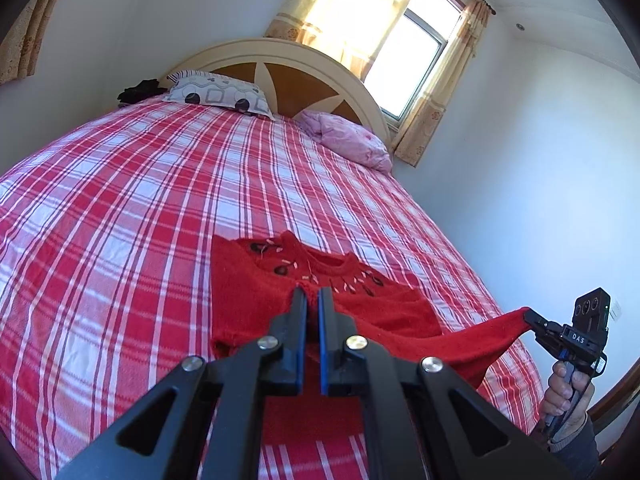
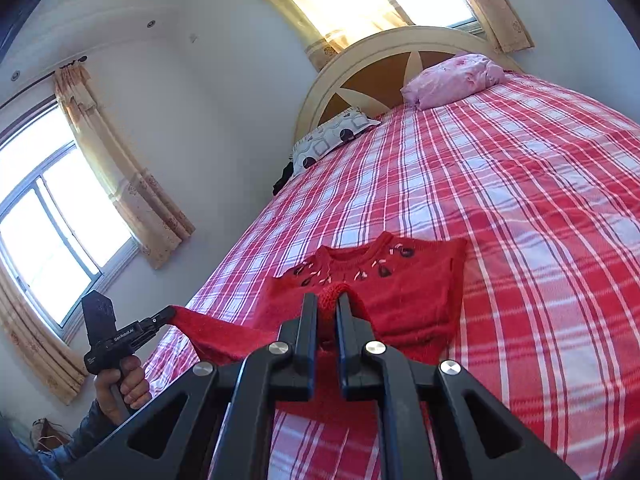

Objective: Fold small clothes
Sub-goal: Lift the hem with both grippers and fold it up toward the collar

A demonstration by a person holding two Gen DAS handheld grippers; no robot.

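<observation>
A: On the bed point(image 1: 160, 184), near the foot edge, what lies there?

B: One red sweater point(image 1: 256, 280), its collar end flat on the checked sheet toward the headboard point(image 1: 280, 52), its hem end lifted off the sheet. Nothing here is a container.

A: Who holds it?

B: Two grippers. The left gripper point(image 1: 313, 292) is clenched on a fold of the knit hem, and the right gripper point(image 2: 328, 300) pinches another bunch of it; the cloth stretches taut between them.

A: What does one view add?

B: The left wrist view shows the right gripper point(image 1: 530, 316) at the bed's right edge and the hand point(image 1: 564, 392) on its handle. The right wrist view shows the left gripper point(image 2: 168, 314), its hand point(image 2: 124, 384), and a second window point(image 2: 60, 216) beside the bed.

A: Counts?

B: One bed, two pillows: a patterned pillow point(image 1: 220, 94) and a pink pillow point(image 1: 348, 140), both at the head edge. A dark bundle point(image 1: 140, 90) sits at the head's left corner.
</observation>
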